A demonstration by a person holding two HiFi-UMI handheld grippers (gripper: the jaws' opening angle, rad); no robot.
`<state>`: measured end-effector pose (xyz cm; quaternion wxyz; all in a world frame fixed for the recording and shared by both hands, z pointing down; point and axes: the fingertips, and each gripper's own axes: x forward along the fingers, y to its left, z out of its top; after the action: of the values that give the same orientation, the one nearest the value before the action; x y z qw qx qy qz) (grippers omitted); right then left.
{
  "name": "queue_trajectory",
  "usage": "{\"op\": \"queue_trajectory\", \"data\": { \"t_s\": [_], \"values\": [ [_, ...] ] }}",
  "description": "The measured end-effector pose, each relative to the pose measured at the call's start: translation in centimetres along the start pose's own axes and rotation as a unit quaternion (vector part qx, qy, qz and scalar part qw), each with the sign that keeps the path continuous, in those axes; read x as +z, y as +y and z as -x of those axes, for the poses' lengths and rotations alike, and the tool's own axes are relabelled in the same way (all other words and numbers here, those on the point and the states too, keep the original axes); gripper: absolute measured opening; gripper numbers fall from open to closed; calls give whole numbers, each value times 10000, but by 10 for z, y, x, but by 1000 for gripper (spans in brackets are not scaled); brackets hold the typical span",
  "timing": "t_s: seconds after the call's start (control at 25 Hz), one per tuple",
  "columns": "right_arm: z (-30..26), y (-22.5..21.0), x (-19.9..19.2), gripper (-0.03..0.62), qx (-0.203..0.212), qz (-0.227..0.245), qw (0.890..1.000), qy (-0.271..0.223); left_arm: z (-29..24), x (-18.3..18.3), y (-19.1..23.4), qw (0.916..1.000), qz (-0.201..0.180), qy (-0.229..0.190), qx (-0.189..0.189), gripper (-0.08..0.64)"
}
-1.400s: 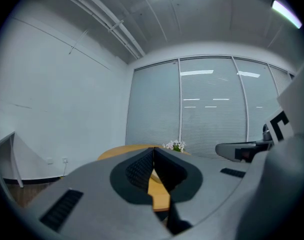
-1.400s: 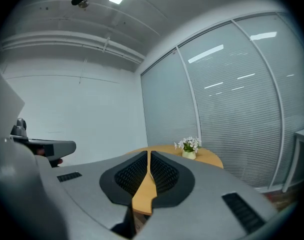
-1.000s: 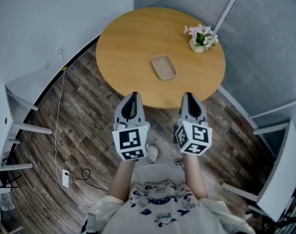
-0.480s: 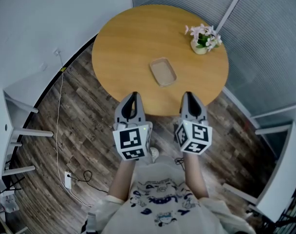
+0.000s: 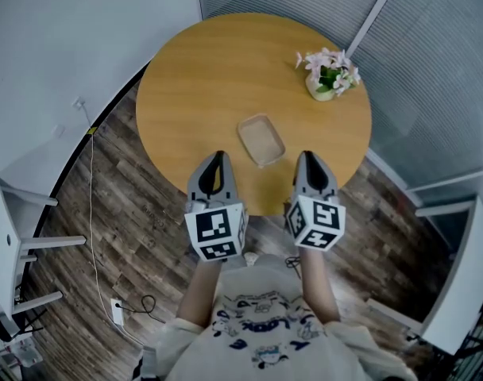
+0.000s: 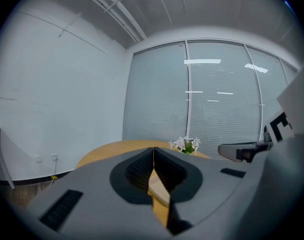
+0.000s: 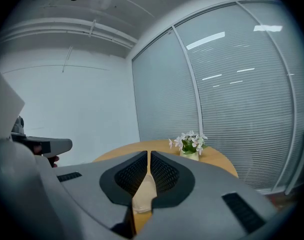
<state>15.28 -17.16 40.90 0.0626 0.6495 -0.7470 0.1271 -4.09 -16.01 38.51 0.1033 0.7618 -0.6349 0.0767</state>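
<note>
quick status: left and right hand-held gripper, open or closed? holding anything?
Left hand-held gripper: closed, jaws together, nothing between them.
Right hand-held gripper: closed, jaws together, nothing between them.

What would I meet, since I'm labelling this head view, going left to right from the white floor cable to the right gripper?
In order: thin white cable → left gripper → shallow beige rectangular tray → right gripper.

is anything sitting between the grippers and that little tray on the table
Nothing visible does. The tray lies on the table just ahead of the left gripper and right gripper; the flower pot stands farther back on the right, off both paths.
</note>
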Motion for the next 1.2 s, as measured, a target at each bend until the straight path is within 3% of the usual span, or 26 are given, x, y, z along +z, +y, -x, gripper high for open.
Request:
{"op": "queue_trajectory", "data": {
  "t_s": [0.56,0.92,1.2],
  "values": [
    [-90,-14,-4,20,-468,22,9982,377,-104,-3,29,9982,-38,441,-407,5],
    [-122,-27,-38,20,-699,20,9924,1010,-145,-45,38,9922,37,1122,-546,5],
    [-131,-35,-68,20,-622,15,9877,1438,-157,-82,35,9836,137,1692,-606,5]
  ]
}}
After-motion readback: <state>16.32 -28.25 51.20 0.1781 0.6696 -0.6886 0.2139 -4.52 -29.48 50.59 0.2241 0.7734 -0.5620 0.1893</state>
